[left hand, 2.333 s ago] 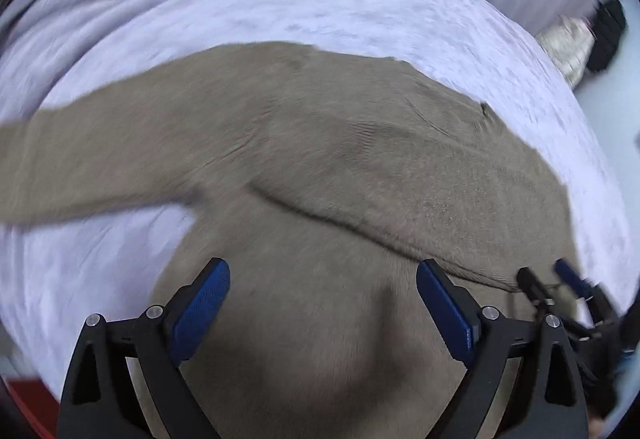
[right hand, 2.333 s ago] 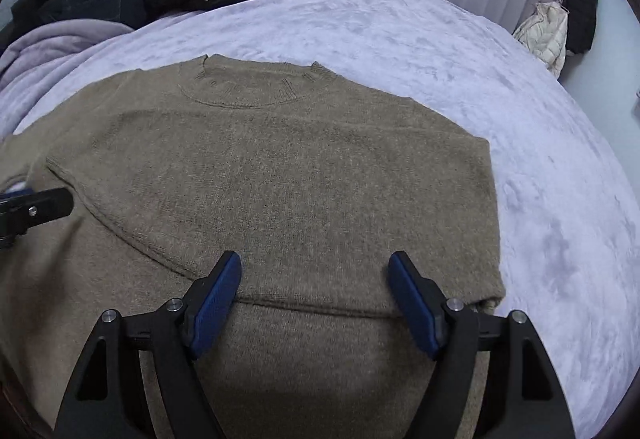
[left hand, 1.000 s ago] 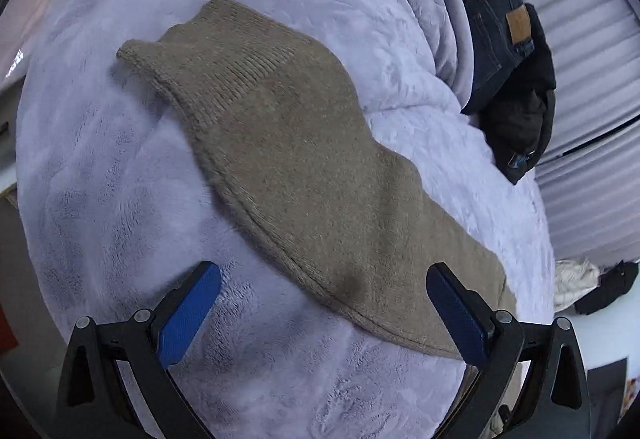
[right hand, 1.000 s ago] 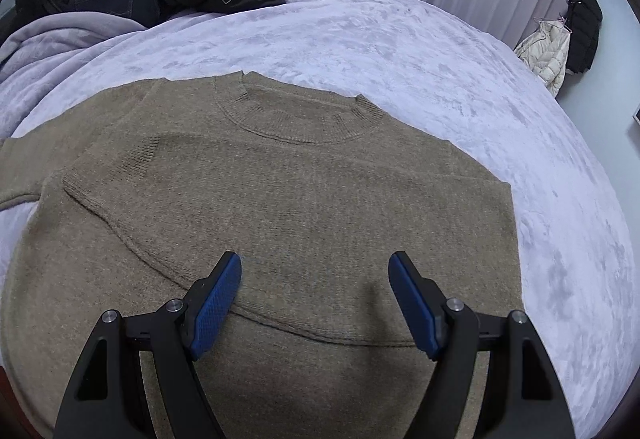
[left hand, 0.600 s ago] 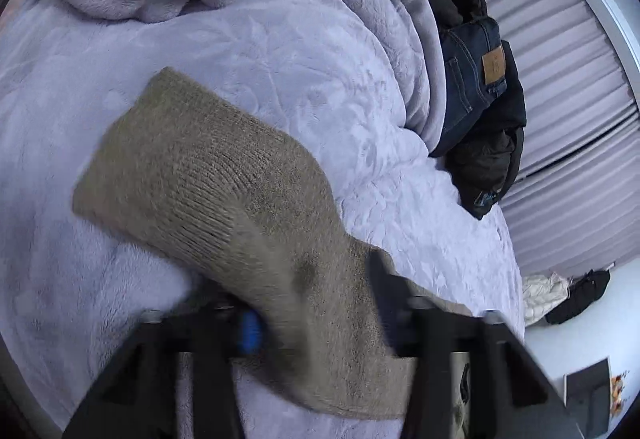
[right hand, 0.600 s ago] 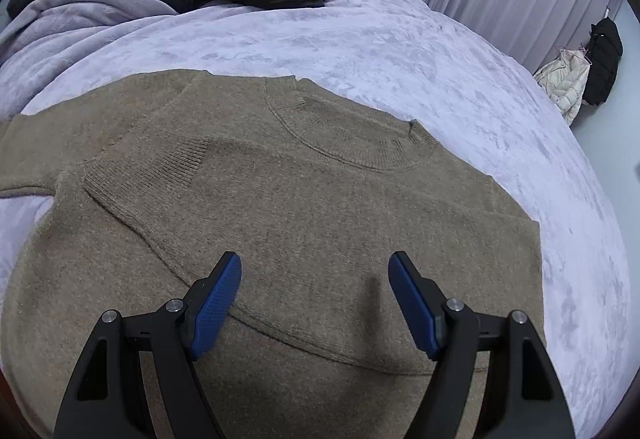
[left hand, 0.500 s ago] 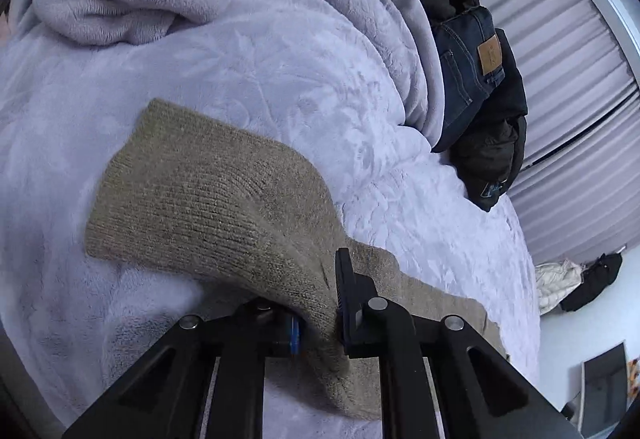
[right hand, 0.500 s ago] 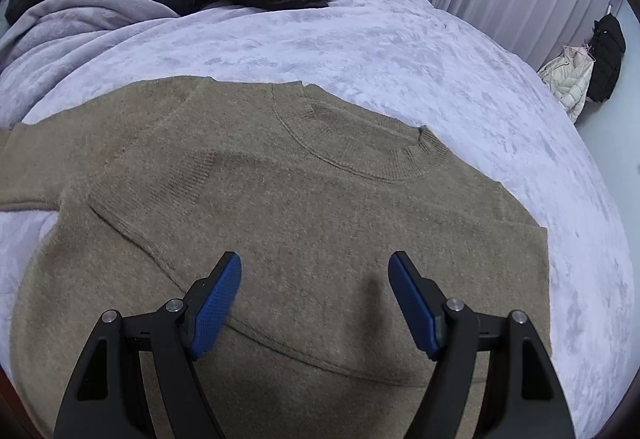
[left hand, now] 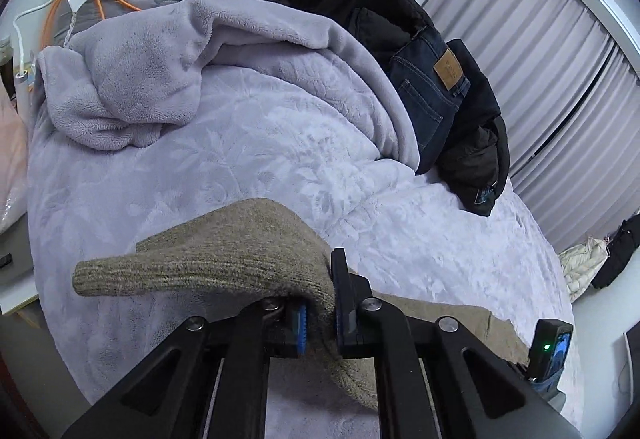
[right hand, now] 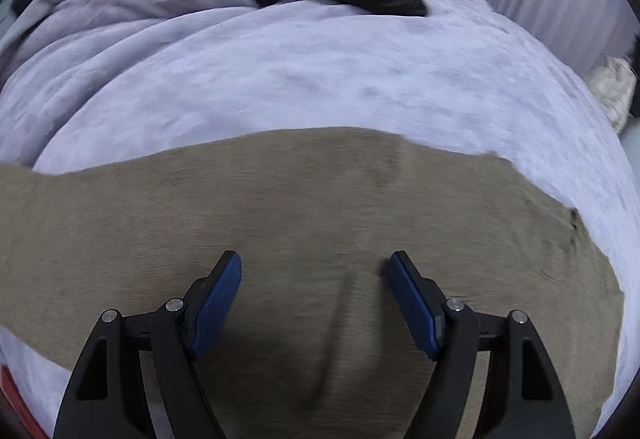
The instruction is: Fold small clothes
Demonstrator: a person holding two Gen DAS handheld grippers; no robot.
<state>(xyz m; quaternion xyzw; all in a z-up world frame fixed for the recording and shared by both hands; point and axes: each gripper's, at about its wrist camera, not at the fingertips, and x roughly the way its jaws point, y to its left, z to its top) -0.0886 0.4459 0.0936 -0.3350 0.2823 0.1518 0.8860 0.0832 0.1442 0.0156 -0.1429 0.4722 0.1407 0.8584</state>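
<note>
A tan knitted sweater lies flat on the lilac bed cover. My left gripper is shut on the sweater's sleeve near the ribbed cuff and holds it lifted off the cover, the cuff end drooping to the left. More of the sweater lies behind the gripper on the right. My right gripper is open, its blue pads low over the sweater's body. That view is blurred by motion.
A bunched lilac blanket lies at the head of the bed. Dark jeans and a black jacket are piled behind it. Curtains hang at the far side. A white jacket lies on the floor.
My left gripper closed on the sleeve near the cuff and lifted it off the cover. My right gripper moved lower and closer over the sweater's body, still open.
</note>
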